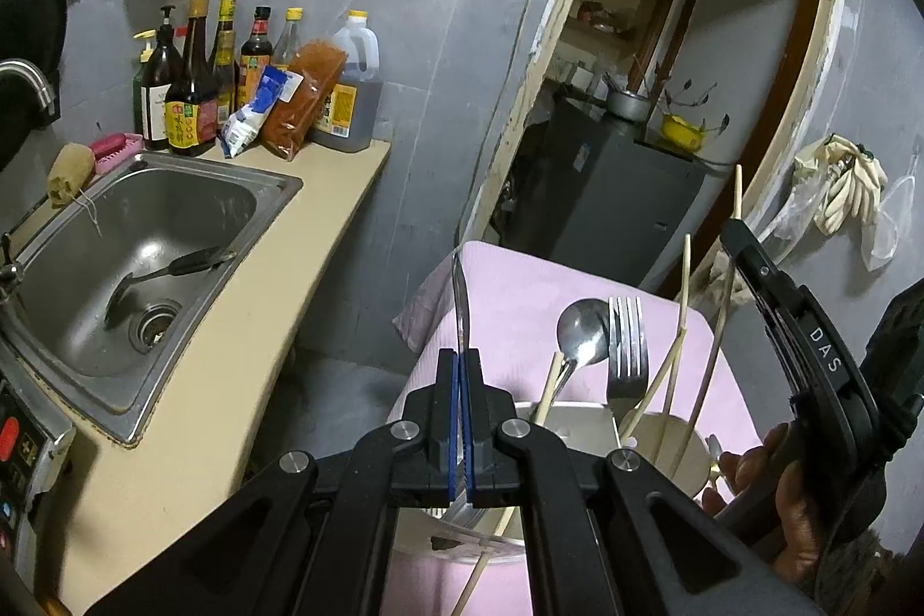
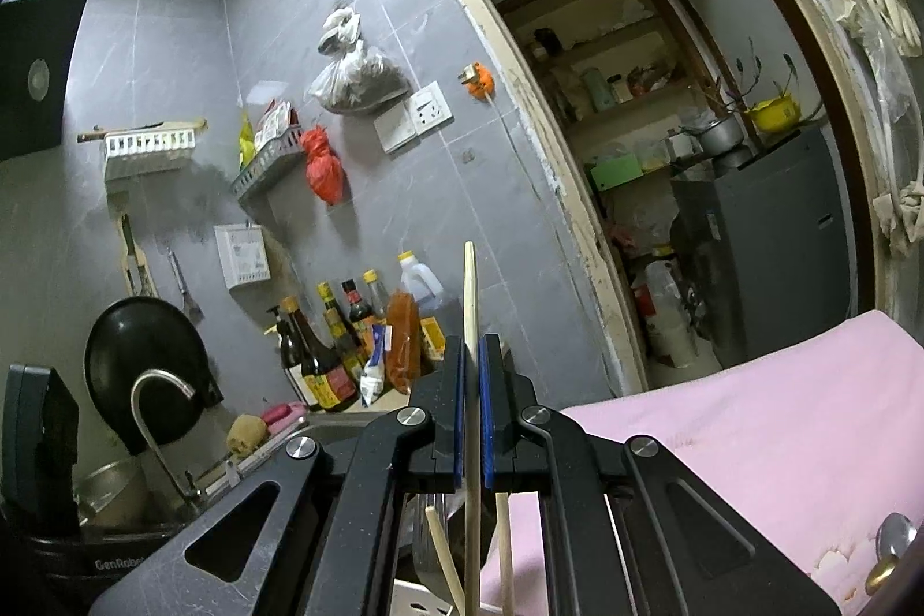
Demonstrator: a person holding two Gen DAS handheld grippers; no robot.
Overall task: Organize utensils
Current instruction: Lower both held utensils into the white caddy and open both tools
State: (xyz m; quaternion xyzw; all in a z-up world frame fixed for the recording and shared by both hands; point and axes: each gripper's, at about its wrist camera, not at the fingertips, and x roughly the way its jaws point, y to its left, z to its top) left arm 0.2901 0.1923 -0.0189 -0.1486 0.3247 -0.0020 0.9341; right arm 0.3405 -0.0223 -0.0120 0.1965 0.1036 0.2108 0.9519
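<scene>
My left gripper (image 1: pixel 460 362) is shut on a thin metal utensil, seemingly a knife (image 1: pixel 460 295), which stands upright between its pads. Below it a white utensil holder (image 1: pixel 577 417) on a pink cloth (image 1: pixel 508 304) holds a spoon (image 1: pixel 580 327), a fork (image 1: pixel 626 344) and several chopsticks (image 1: pixel 684 321). My right gripper (image 2: pixel 473 344), also seen in the left wrist view (image 1: pixel 736 223), is shut on one wooden chopstick (image 2: pixel 470 292), held upright above the holder (image 2: pixel 416 601). More chopsticks (image 2: pixel 503 547) stand beneath it.
A steel sink (image 1: pixel 133 246) with a dark ladle (image 1: pixel 167 269) lies to the left, with sauce bottles (image 1: pixel 190 90) on the beige counter (image 1: pixel 289 281) behind. A doorway with a grey cabinet (image 1: pixel 612 206) is behind the pink-covered table. A black wok (image 2: pixel 144 362) hangs by the tap.
</scene>
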